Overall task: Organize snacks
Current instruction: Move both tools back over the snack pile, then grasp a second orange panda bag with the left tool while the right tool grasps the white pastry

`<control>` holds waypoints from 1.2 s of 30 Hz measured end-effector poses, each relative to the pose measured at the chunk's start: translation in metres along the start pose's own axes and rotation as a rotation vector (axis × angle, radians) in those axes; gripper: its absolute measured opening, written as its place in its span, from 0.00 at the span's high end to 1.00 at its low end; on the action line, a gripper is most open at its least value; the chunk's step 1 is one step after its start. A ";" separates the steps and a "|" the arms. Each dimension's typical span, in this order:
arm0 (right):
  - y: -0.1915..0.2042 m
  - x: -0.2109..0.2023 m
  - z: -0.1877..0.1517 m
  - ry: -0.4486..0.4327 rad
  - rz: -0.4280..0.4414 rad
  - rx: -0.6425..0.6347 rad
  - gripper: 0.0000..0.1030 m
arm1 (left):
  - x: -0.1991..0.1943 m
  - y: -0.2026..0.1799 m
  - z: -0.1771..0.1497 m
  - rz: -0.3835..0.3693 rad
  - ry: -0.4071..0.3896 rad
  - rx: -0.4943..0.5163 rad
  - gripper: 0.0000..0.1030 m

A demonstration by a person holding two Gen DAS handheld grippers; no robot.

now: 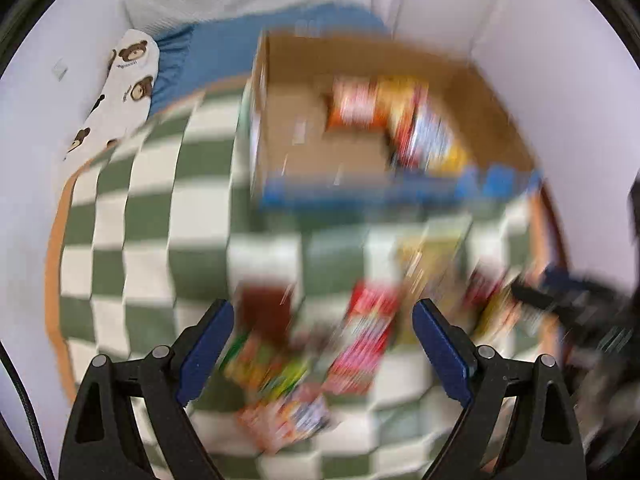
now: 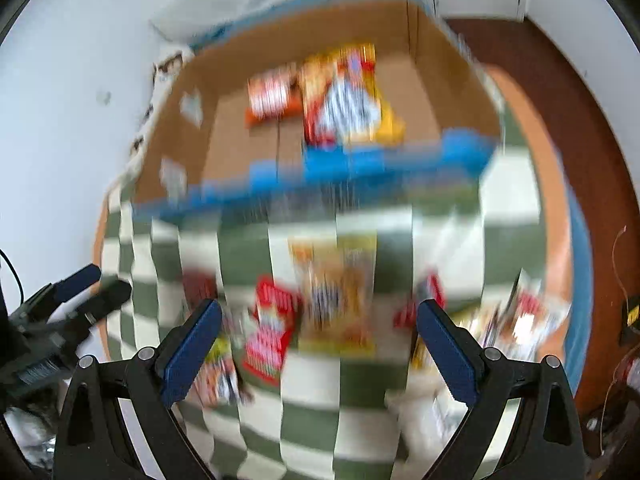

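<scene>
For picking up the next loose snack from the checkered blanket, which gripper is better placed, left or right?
Probably the right. Both grippers are open and empty, but the right gripper has the yellow packet lying between its fingers. The left gripper faces a crowded, blurred pile of packets, harder to single out.

My left gripper (image 1: 323, 334) hangs wide open over blurred, colourful snack packets (image 1: 280, 376) on the green-and-white checked cloth (image 1: 160, 208); beyond sits a brown cardboard box (image 1: 288, 136) holding packets.

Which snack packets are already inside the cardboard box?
Two: the orange packet and the larger yellow-and-red packet beside it. All others lie loose on the checkered blanket.
</scene>
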State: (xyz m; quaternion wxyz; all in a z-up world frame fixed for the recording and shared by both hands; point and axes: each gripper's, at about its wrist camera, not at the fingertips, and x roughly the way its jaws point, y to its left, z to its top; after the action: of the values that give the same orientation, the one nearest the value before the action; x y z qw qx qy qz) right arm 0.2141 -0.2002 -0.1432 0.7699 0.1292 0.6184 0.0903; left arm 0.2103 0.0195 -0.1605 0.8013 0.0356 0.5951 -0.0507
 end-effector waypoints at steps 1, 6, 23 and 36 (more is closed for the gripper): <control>-0.003 0.008 -0.015 0.025 0.000 0.001 0.03 | 0.010 0.001 -0.017 0.022 0.032 0.024 0.11; -0.020 0.040 -0.075 0.116 -0.052 0.016 0.03 | 0.072 -0.004 -0.104 0.096 0.239 0.200 0.11; -0.091 0.091 -0.137 0.261 -0.247 0.016 0.04 | 0.148 -0.037 -0.115 -0.041 0.417 0.067 0.16; -0.088 0.119 -0.144 0.339 -0.123 0.079 0.16 | 0.105 -0.031 -0.103 -0.063 0.395 0.091 0.16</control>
State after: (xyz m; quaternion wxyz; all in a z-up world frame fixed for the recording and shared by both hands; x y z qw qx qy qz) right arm 0.0977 -0.2359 -0.3104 0.6530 0.1042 0.7492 0.0395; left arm 0.1390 -0.0029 -0.2901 0.6646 0.0623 0.7386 -0.0944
